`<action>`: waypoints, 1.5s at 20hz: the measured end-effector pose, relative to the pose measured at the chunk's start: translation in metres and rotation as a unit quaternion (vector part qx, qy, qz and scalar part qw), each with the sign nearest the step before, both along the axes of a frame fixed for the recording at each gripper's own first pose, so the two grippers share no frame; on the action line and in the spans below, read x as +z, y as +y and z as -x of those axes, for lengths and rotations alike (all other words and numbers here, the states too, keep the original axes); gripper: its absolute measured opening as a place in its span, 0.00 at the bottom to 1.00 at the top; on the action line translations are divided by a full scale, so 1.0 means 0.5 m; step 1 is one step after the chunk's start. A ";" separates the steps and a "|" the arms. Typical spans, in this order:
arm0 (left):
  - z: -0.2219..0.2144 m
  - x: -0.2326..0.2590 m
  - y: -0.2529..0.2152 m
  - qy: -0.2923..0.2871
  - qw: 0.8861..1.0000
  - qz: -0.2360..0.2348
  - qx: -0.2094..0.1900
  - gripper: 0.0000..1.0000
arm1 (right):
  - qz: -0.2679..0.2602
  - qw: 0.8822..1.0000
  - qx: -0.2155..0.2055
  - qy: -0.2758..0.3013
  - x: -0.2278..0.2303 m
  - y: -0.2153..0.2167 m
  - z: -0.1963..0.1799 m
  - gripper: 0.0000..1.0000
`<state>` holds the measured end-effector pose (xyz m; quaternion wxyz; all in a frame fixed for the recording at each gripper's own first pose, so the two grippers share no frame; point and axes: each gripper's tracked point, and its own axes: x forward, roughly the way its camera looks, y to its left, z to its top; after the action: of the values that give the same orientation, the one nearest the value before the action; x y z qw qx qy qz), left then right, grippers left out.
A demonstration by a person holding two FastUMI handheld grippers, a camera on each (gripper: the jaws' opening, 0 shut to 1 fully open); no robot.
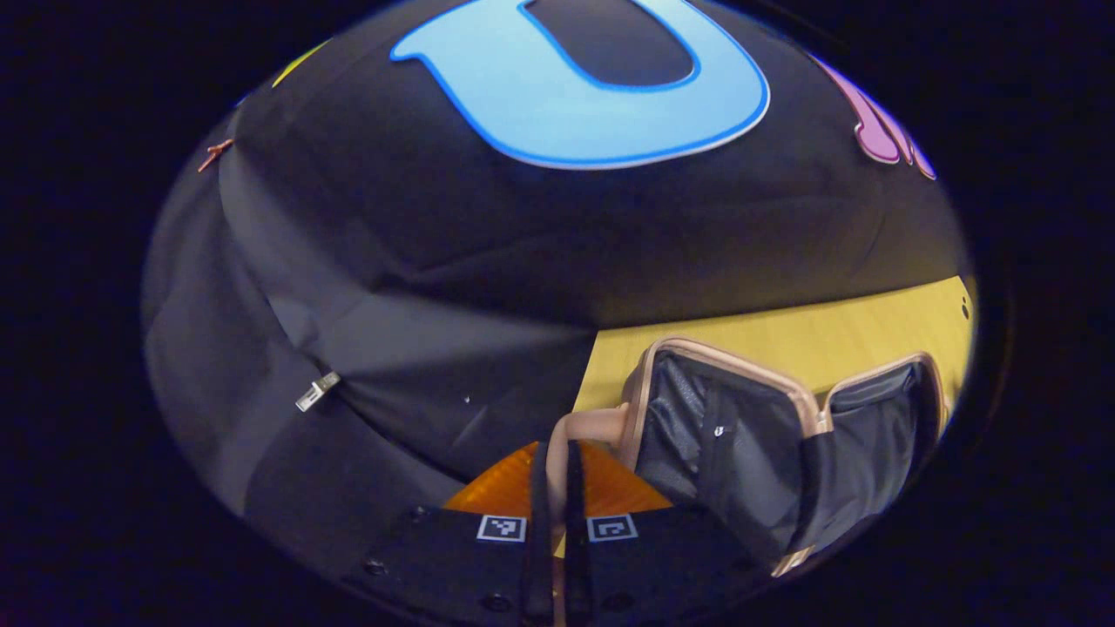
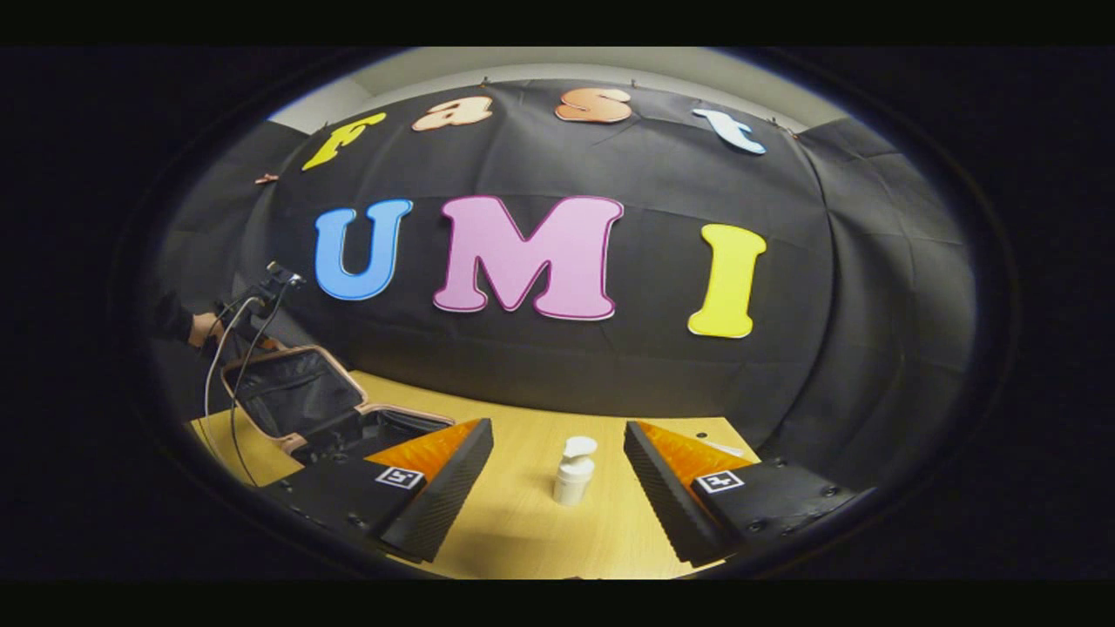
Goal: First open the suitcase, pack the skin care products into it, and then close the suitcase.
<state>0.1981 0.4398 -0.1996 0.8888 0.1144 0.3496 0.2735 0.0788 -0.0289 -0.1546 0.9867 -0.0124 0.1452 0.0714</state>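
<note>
The pink-trimmed suitcase lies open on the yellow table, its dark mesh lining showing. My left gripper is shut on the suitcase's pink handle, which runs between both fingers. In the right gripper view the suitcase stands at the left with its lid held up, and a hand holds the left gripper above the lid's top edge. A white pump bottle stands upright on the table a little ahead of my open right gripper, centred between its fingers and untouched.
The black cloth wall closes off the back and sides of the table. Cables hang from the left gripper down past the suitcase lid. A small clip is pinned to the cloth at the left.
</note>
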 end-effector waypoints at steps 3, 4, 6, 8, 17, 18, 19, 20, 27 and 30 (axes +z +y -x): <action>0.004 -0.109 0.049 0.004 0.998 0.051 0.029 0.11 | 0.002 1.000 -0.024 0.004 -0.026 -0.006 -0.006 0.99; 0.003 -0.139 0.059 0.011 0.998 0.059 0.036 0.11 | 0.001 1.000 -0.029 0.011 -0.038 -0.003 -0.007 0.96; 0.006 -0.182 0.065 0.024 0.997 0.062 0.050 0.12 | 0.000 0.999 -0.030 0.026 -0.061 0.008 -0.004 0.97; 0.006 -0.193 0.069 0.019 0.998 0.047 0.049 0.17 | -0.004 0.999 -0.037 0.020 -0.056 0.008 -0.004 0.97; 0.011 0.120 -0.119 -0.165 0.986 0.005 -0.027 0.98 | 0.003 0.998 -0.063 0.002 -0.030 -0.054 -0.001 0.96; 0.020 0.156 -0.168 -0.198 0.980 0.006 -0.029 0.98 | 0.007 0.998 -0.070 0.000 -0.026 -0.067 -0.001 0.96; 0.039 0.183 -0.219 -0.230 0.972 0.017 -0.035 0.98 | 0.010 0.997 -0.076 -0.003 -0.023 -0.079 0.000 0.97; 0.047 0.198 -0.283 -0.257 0.965 0.034 -0.042 0.98 | 0.011 0.997 -0.080 -0.005 -0.021 -0.089 -0.001 0.97; 0.074 0.200 -0.760 -0.306 0.930 0.116 -0.165 0.99 | 0.004 0.994 -0.107 -0.013 -0.006 -0.172 0.011 0.95; 0.066 0.090 -0.955 -0.264 0.924 0.152 -0.230 0.98 | 0.004 0.992 -0.124 -0.007 -0.030 -0.221 0.010 0.96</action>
<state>0.1651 -0.0379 -0.1545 0.9940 -0.0212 0.1040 0.0257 0.0737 -0.1392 -0.1696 0.9890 0.0010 0.1386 -0.0521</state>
